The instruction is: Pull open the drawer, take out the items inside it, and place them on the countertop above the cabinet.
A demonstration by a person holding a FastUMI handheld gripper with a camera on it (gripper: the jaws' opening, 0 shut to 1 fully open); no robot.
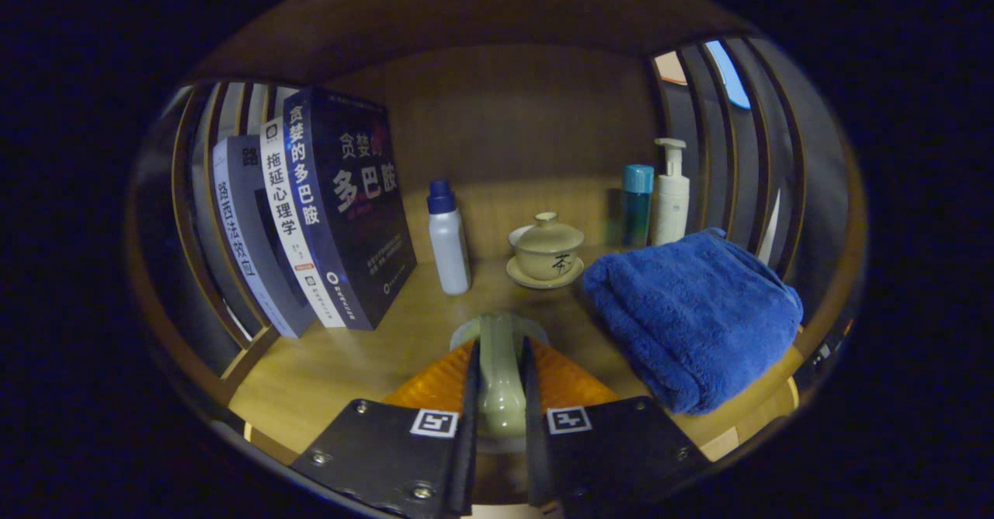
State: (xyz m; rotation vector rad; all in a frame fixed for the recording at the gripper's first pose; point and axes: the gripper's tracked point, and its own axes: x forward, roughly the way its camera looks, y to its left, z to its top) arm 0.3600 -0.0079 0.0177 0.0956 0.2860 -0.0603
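While my tool (499, 395) pinches a pale green ceramic piece (499, 363) between both fingers, low over the wooden counter (342, 371), the trouble I foresee is the glaze: it looks smooth and rounded, so it may slip or twist if I let go before it rests flat. Crowding matters too. A folded blue towel (695, 317) lies just to the right of my fingers, and a lidded teacup on its saucer (546, 253) stands just beyond them, with a white bottle (449, 239) near it. Pushing further forward could knock the cup; setting down on the towel's edge would leave the piece tilted.
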